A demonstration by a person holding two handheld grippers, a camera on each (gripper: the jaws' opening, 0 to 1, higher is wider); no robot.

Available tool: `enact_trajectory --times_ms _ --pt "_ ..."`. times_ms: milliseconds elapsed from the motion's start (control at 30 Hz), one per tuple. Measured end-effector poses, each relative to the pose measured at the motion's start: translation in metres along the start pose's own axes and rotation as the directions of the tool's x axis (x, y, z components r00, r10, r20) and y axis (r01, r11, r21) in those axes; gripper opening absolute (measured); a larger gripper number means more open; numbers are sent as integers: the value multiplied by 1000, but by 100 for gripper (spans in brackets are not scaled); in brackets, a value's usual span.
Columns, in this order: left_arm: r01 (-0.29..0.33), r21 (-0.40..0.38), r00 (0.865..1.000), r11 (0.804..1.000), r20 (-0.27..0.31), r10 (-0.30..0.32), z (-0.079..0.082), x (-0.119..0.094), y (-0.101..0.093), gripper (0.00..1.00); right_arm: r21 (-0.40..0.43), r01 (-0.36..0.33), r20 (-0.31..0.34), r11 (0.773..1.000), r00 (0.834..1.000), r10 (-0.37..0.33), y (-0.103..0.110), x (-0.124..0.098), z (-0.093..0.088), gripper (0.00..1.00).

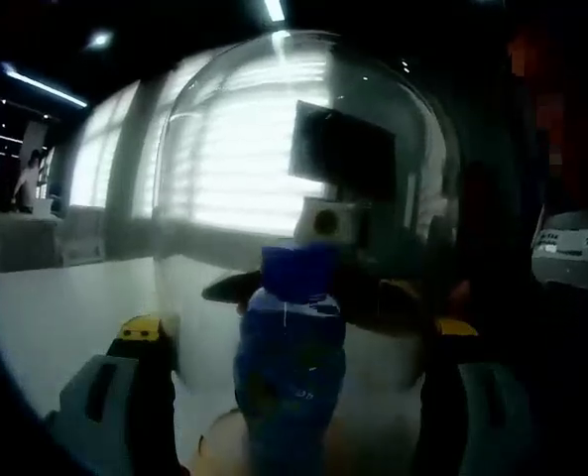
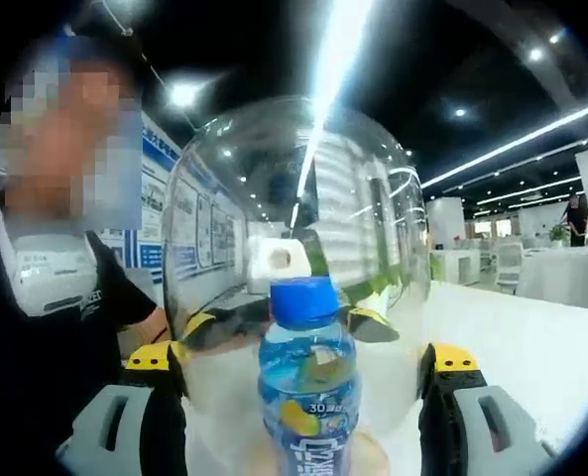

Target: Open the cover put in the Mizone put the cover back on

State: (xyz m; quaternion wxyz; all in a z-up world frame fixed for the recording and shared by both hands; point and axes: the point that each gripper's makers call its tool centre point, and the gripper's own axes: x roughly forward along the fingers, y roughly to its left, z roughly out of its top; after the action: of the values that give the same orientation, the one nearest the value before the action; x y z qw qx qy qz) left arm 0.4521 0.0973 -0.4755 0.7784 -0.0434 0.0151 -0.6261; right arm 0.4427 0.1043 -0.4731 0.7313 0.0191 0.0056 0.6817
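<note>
1. Already the Mizone bottle (image 2: 308,382) stands upright on a round base (image 2: 365,454) on the white tabletop (image 2: 531,347), with the clear dome cover (image 2: 294,218) around it.
2. Both tools flank the dome from opposite sides. In the right gripper view the right tool (image 2: 303,397) has its jaws spread wide at the dome's walls; whether the pads press the plastic I cannot tell.
3. In the left gripper view the left tool (image 1: 294,397) is likewise wide apart beside the cover (image 1: 303,198), bottle (image 1: 292,367) between.
4. Judging by this, the last step, seating the cover, is in hand.
5. Next likely calls for settling the dome squarely on the base, then backing both tools off without tipping it.
</note>
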Motion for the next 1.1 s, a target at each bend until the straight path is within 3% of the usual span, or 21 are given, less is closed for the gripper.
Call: enact_trajectory --times_ms 233,767,900,1100 --pt "0 18 1000 1000 -26 1 -9 -1 2 86 -7 -1 26 1000 1000 1 -3 0 -10 90" --pt "-14 -17 998 1000 -61 13 -32 -3 10 86 25 -14 3 1000 1000 14 -10 4 -32 90" --pt "-20 -39 999 999 -48 18 -31 -5 13 86 50 -14 21 999 1000 13 -12 6 -31 90" --pt "-19 -17 997 1000 -77 18 -37 -5 13 86 28 -17 2 999 1000 17 -12 7 -38 90"
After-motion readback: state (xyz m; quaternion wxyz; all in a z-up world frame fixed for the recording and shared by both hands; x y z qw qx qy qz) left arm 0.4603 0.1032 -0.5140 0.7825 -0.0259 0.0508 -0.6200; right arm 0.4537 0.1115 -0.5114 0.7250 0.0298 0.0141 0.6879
